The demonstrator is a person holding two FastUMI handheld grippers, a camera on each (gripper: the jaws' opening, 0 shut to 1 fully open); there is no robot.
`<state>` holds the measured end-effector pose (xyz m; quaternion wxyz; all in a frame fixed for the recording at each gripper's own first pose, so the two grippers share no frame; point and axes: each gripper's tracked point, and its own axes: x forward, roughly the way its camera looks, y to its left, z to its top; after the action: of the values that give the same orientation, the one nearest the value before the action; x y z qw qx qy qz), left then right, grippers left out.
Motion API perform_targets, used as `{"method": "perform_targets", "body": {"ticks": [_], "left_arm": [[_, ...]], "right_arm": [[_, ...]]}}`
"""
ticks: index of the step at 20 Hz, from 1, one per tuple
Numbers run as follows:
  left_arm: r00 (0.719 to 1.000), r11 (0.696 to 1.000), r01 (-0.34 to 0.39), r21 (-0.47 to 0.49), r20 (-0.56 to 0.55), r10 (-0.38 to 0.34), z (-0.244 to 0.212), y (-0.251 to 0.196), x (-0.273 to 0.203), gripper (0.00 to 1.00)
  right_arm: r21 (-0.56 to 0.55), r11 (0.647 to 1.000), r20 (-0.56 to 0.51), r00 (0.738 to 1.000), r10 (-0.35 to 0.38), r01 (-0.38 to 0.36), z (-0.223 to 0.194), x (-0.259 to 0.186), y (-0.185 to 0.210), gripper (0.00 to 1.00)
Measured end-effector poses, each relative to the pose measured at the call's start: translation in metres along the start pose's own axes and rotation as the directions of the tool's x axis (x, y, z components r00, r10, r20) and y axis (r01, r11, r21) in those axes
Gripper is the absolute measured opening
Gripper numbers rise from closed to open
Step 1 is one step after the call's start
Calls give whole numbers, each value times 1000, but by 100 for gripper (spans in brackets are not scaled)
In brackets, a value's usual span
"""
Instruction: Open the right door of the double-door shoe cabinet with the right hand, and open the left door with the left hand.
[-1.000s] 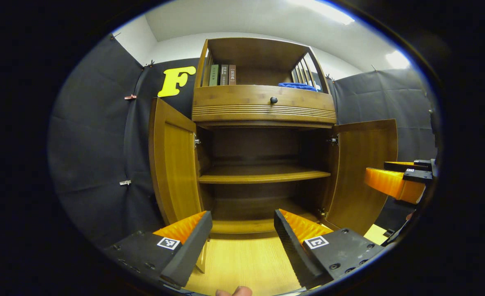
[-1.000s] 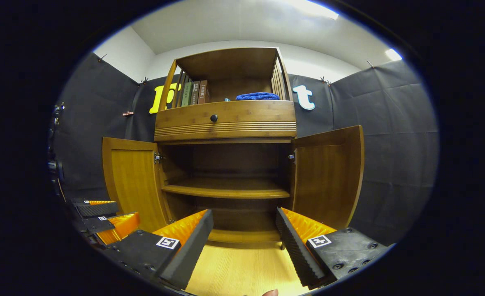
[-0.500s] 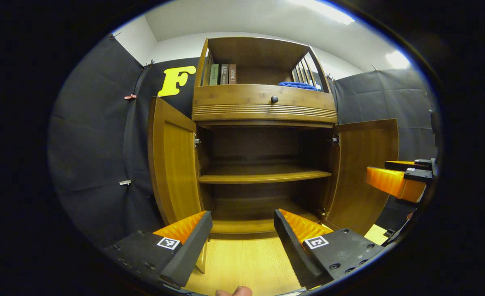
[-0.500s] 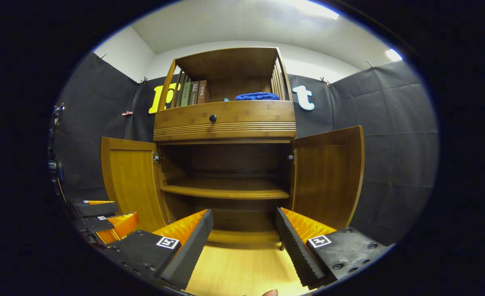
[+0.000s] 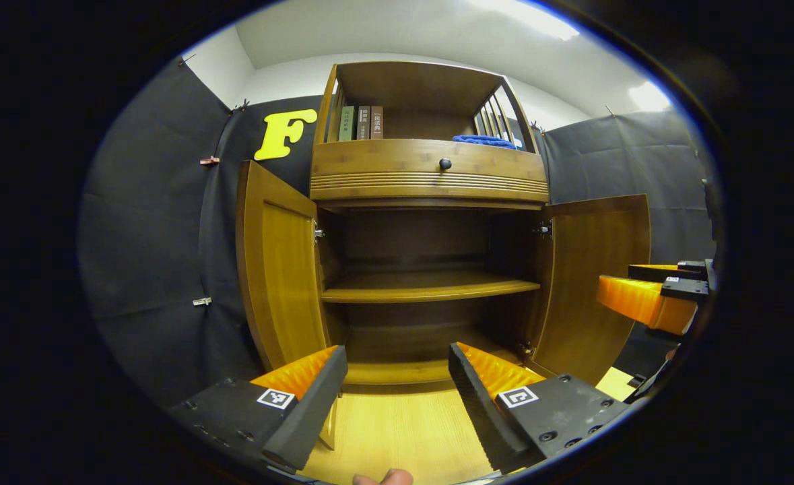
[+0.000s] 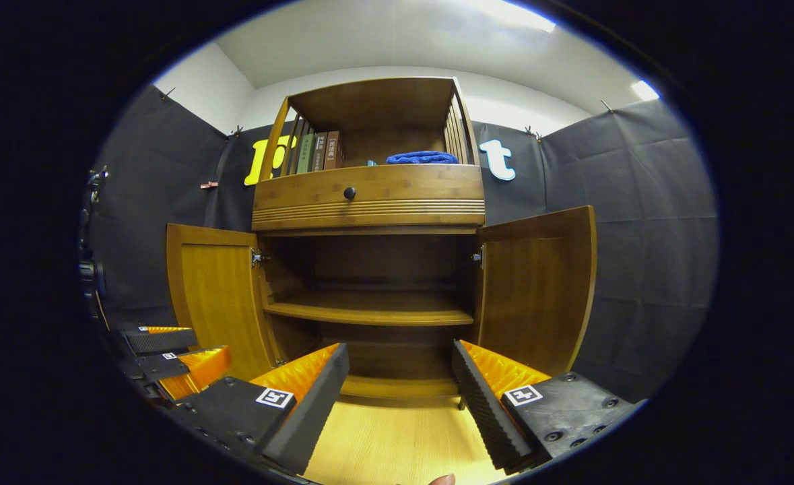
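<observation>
Doors (image 6: 537, 296) wide; both grippers free.

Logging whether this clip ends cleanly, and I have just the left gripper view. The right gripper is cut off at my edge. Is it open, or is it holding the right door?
Observer: In the right gripper view the right gripper is open. Its fingers are spread with nothing between them, and it is apart from the right door.
Reviewer: How does the left gripper sit from that side?
Observer: The left gripper is low, in front of the left door, which is swung wide. Contact cannot be told.
Reviewer: Slats block my top shelf.
Observer: The blue cloth lies as one heap, apart from the books.
</observation>
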<state>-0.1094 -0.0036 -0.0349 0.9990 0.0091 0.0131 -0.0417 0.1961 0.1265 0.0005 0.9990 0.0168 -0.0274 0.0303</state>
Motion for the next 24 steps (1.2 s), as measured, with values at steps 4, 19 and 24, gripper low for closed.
{"method": "perform_targets", "body": {"ticks": [4,19,24], "left_arm": [[1000,1000,6,3,-1,-6,0,0,2,94],[1000,1000,19,14,11,-19,1,-4,1,94],[1000,1000,12,8,13,-12,2,-3,0,94]], "right_arm": [[2,1000,-3,1000,1,-1,-2,-1,2,96],[3,1000,4,1000,-17,17,1,-8,-5,97],[-3,1000,4,1000,-15,15,1,-10,-6,95]]}}
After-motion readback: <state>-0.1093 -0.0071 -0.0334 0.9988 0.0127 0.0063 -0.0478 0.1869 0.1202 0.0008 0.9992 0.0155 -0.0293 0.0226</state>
